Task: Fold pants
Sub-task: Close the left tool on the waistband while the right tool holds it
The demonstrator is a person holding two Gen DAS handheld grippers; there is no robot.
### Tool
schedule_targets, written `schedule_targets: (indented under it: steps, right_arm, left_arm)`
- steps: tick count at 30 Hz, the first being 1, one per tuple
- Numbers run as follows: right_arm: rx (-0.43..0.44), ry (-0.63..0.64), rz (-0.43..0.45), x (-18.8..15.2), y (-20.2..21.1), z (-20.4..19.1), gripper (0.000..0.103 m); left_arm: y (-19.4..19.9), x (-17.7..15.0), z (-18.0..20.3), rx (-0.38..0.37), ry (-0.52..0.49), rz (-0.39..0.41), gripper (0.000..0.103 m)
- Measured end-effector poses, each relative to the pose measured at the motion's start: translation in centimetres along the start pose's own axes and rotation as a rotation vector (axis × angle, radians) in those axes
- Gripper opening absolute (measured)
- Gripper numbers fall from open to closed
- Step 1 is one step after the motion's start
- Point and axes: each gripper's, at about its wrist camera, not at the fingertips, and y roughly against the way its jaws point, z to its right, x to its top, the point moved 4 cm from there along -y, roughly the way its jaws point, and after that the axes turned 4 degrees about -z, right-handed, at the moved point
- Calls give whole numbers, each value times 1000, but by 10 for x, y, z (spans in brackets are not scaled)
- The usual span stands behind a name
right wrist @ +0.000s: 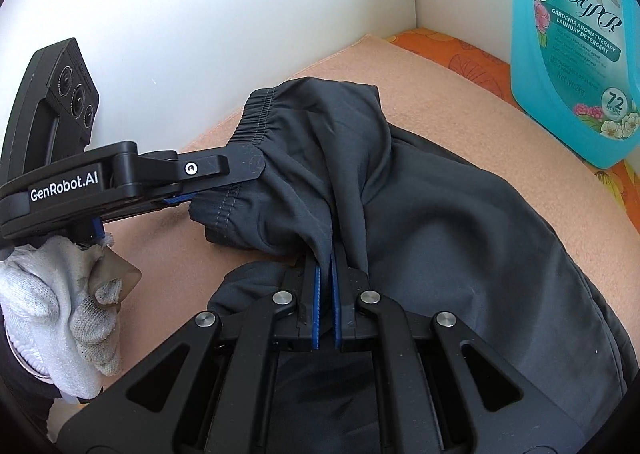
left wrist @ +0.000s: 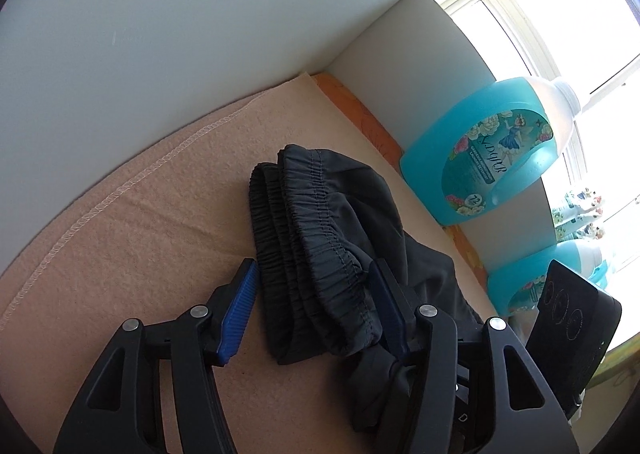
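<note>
Dark grey pants (right wrist: pixel 440 214) lie bunched on a peach towel (right wrist: pixel 440 94). Their elastic waistband (left wrist: pixel 320 238) is folded in layers. My left gripper (left wrist: pixel 316 282) is open, its blue pads on either side of the waistband, which lies between the jaws. It also shows in the right wrist view (right wrist: pixel 224 182), coming in from the left over the waistband. My right gripper (right wrist: pixel 326 270) is shut on a pinched fold of the pants fabric near the waist and lifts it slightly.
A blue laundry detergent bottle (right wrist: pixel 576 46) stands at the back right by the white wall; it also shows in the left wrist view (left wrist: pixel 488 150), with a second bottle (left wrist: pixel 520 286) beside it. An orange patterned cloth (right wrist: pixel 460 50) lies under the towel. A gloved hand (right wrist: pixel 60 302) holds the left gripper.
</note>
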Motion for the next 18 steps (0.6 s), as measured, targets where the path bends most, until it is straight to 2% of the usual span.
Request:
schedule_targets:
  steps: [2,6,9,13,14,15,17,18]
  right_arm:
    - [-2,-2,4,-2,2,0,5]
    - [-9,-3,8,-3,3,-1,5]
    - [-11,-1,5,-4,5,1,5]
    - [28,20,-8,-9,28,6,12]
    - [39,21,2,-10,39,9,19]
    - [47,5,20,-8,51,14,32]
    - [61,-41,74,2,74,24,46]
    - [69,-67,94,11,83,28,47]
  left_arm:
    - [-7,-1,1,-22,8,-18,34]
    - [-9,-2,4,-44,10,9,26]
    - [-6,-5,13,-26,-52,38,23]
    - [-5,-11,15,-31,-83,43,21]
    - [-7,-11,17,-29,-85,48,21]
    - [-6,-11,18,-30,-95,50,21]
    - [-4,-14,19,-25,-121,55,21]
    - [-6,-14,21,-22,-132,55,21]
